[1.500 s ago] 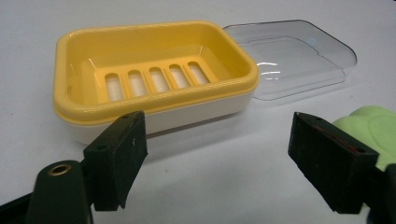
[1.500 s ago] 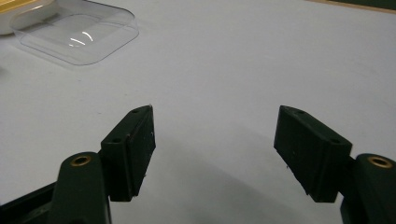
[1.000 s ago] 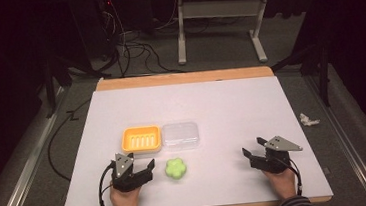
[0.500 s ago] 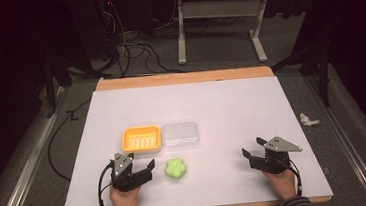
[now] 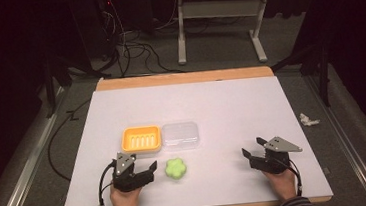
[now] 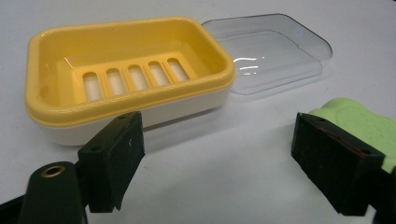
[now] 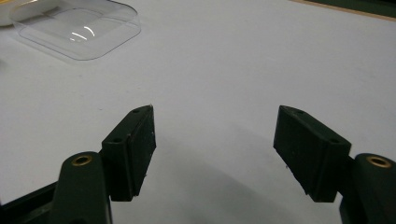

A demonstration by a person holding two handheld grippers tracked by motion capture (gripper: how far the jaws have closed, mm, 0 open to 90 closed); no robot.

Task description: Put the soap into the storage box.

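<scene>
A white-topped table with a wooden far edge is being viewed from above, and every item is being carried on its near half; a yellow soap dish with a slotted floor and a white base is being displayed left of centre, upright and with nothing lying in it, and a clear plastic lid is being kept just beside it on its right, the two edges being seen touching or nearly so; a green flower-shaped soap is being left on the bare tabletop just in front of the gap between dish and lid, apart from both; the left gripper is being held low at the near edge by the person's left hand, released with jaws spread wide and nothing between them, the soap being seen just beside its right jaw in the left gripper view, where contact cannot be told; the right gripper is being held by the right hand well apart to the right, likewise released, wide jaws being shown over bare tabletop; a small crumpled white scrap is being noted on the floor beyond the table's right edge
</scene>
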